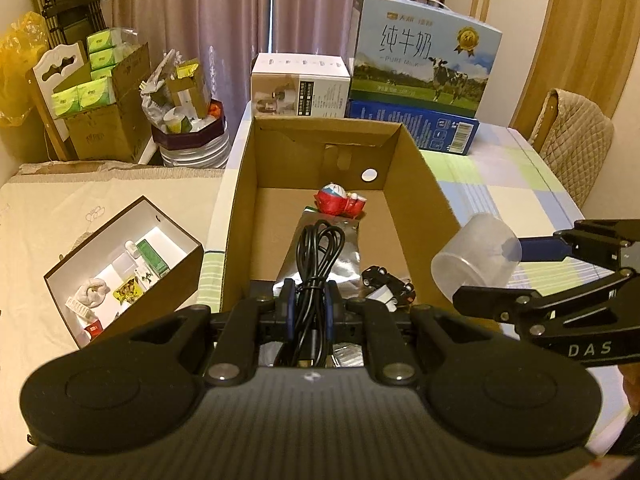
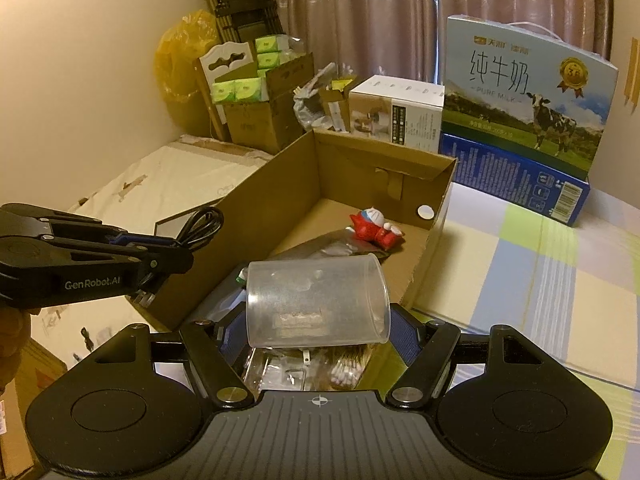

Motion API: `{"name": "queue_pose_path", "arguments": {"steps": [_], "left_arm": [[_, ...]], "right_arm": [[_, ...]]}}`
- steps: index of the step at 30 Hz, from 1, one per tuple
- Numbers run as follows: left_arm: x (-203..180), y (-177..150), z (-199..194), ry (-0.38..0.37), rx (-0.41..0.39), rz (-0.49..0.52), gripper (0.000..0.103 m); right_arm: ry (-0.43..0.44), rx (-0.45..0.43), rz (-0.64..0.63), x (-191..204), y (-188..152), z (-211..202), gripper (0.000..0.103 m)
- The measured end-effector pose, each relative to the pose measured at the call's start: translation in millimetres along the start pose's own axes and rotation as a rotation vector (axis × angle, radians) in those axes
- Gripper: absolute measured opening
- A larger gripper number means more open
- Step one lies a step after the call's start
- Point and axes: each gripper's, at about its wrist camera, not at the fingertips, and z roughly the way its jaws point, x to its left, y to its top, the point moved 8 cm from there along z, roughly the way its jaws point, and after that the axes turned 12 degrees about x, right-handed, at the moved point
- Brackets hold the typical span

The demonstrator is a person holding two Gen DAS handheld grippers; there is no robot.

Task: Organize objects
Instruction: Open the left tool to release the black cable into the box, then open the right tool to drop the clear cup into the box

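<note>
My left gripper is shut on a coiled black cable and holds it over the near end of the open cardboard box. My right gripper is shut on a clear plastic cup, held on its side above the box's near right rim; it also shows in the left wrist view. Inside the box lie a red and white figurine, a silver foil pouch and a black toy car. Cotton swabs lie under the cup.
A smaller white-lined box with small items sits on the cream surface at left. A milk carton case and a white appliance box stand behind the cardboard box. The checked tablecloth lies to the right. A chair stands far right.
</note>
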Motion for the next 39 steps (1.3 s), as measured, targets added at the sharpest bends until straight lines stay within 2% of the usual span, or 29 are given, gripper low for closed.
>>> {"name": "queue_pose_path", "arguments": {"steps": [7,8,10,24,28,32,39], "left_arm": [[2.5,3.1,10.4,-0.016,-0.008,-0.01,0.013],[3.0,3.9,10.9,-0.017,-0.017,-0.015,0.024],[4.7,4.7,12.8,-0.014,-0.017,-0.023,0.028],[9.1,6.3,-2.0,0.0,-0.037,-0.026,0.029],[13.8,4.6,-4.5,0.007,-0.04,-0.037,0.029],[18.8,0.6,-5.8,0.008,-0.039,-0.051,0.029],[20.2,-10.4,-7.1,0.004,-0.03,-0.061,0.031]], "right_arm": [[0.0,0.004,0.011,-2.1,3.2,6.1,0.069],[0.0,0.005,0.012,-2.6,3.1,6.4,0.069],[0.0,0.004,0.015,-3.6,2.7,6.1,0.069],[0.024,-0.007,0.019,-0.2,5.7,0.2,0.069],[0.062,-0.071,0.004,6.0,11.9,-3.8,0.069],[0.079,-0.096,0.041,3.8,14.6,-7.2,0.071],[0.052,-0.06,0.08,-5.0,7.2,-9.8,0.071]]}}
